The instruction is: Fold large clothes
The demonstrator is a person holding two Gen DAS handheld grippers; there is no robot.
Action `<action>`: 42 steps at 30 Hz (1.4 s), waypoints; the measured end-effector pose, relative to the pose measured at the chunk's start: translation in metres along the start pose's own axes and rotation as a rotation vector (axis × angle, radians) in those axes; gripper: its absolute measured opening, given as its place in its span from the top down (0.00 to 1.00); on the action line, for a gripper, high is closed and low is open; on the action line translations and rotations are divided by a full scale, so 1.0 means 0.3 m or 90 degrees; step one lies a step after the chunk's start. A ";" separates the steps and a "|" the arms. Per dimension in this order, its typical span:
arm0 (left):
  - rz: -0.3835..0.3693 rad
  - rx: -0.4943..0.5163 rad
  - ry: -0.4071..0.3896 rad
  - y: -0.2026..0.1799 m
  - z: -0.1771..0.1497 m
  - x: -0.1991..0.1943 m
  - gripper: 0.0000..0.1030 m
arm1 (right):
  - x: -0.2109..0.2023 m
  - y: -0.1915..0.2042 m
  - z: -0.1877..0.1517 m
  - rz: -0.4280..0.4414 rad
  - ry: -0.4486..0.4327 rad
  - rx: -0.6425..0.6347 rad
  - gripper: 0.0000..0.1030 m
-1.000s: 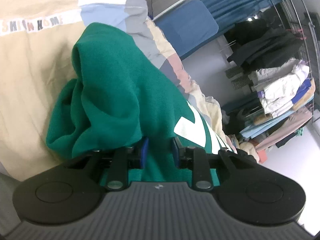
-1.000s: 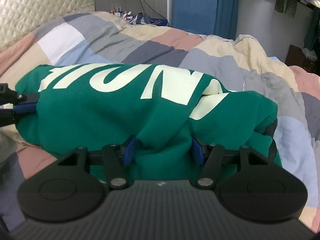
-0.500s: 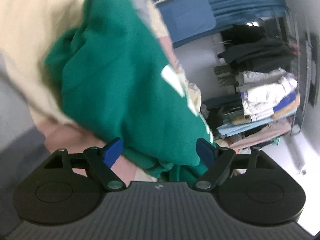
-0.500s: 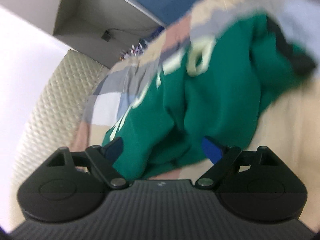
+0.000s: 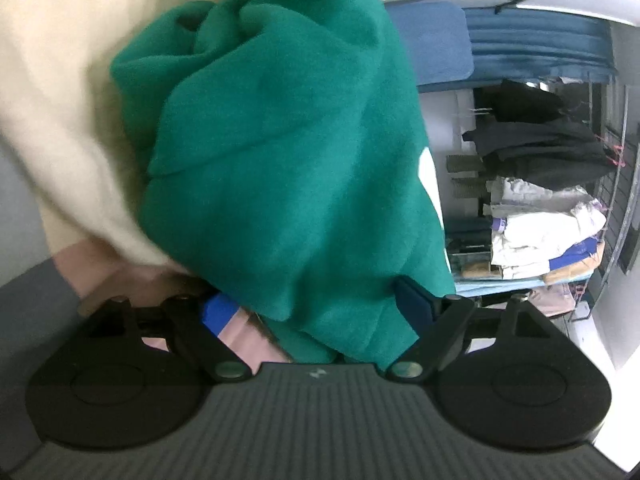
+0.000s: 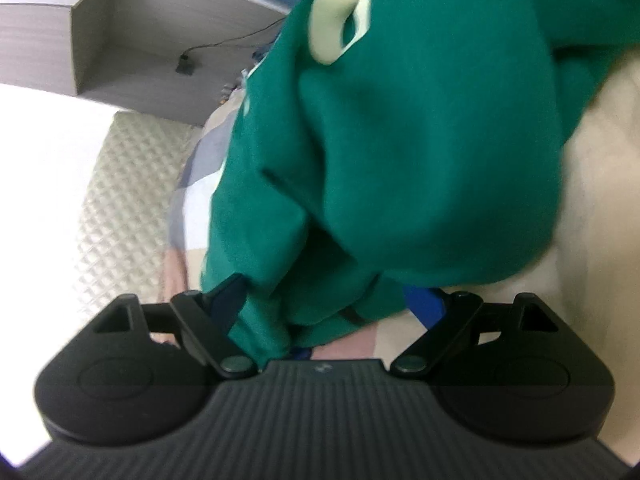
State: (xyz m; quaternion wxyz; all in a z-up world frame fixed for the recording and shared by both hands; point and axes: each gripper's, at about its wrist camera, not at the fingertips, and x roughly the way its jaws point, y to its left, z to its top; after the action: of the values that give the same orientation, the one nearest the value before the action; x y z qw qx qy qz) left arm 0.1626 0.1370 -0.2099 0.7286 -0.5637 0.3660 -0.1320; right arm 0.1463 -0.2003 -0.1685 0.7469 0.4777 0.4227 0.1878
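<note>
A green sweatshirt (image 5: 288,168) with cream letters lies bunched on the bed, filling both views; it also shows in the right wrist view (image 6: 420,140). My left gripper (image 5: 316,308) is open, its blue fingertips (image 5: 218,312) wide apart, with a fold of the green cloth lying loose between them. My right gripper (image 6: 332,300) is open too, its fingertips (image 6: 426,304) spread on either side of the cloth's lower edge. Both views are blurred.
A cream garment (image 5: 72,100) lies under and beside the sweatshirt on the patchwork quilt (image 5: 248,340). A quilted headboard (image 6: 124,208) stands at the left of the right wrist view. A clothes rack with stacked garments (image 5: 540,208) stands beyond the bed.
Both grippers were shut on the sweatshirt a second ago and have opened wide. Both cameras have swung and tilted, and the sweatshirt now lies bunched close in front.
</note>
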 end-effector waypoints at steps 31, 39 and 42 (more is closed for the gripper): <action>-0.049 -0.017 -0.021 0.079 -0.008 -0.037 0.03 | 0.269 0.042 -0.086 0.189 -0.017 0.077 0.13; -0.070 -0.082 -0.108 0.137 0.028 -0.081 0.04 | 0.290 0.020 -0.095 0.176 -0.016 0.092 0.13; -0.059 -0.074 -0.140 0.132 0.044 -0.091 0.05 | 0.261 0.036 -0.114 0.128 -0.008 0.098 0.13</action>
State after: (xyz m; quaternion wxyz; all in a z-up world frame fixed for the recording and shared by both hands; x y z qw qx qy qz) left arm 0.1438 0.1761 -0.2343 0.7236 -0.6322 0.2649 -0.0815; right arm 0.1647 -0.1224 -0.2008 0.6881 0.5750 0.3808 0.2255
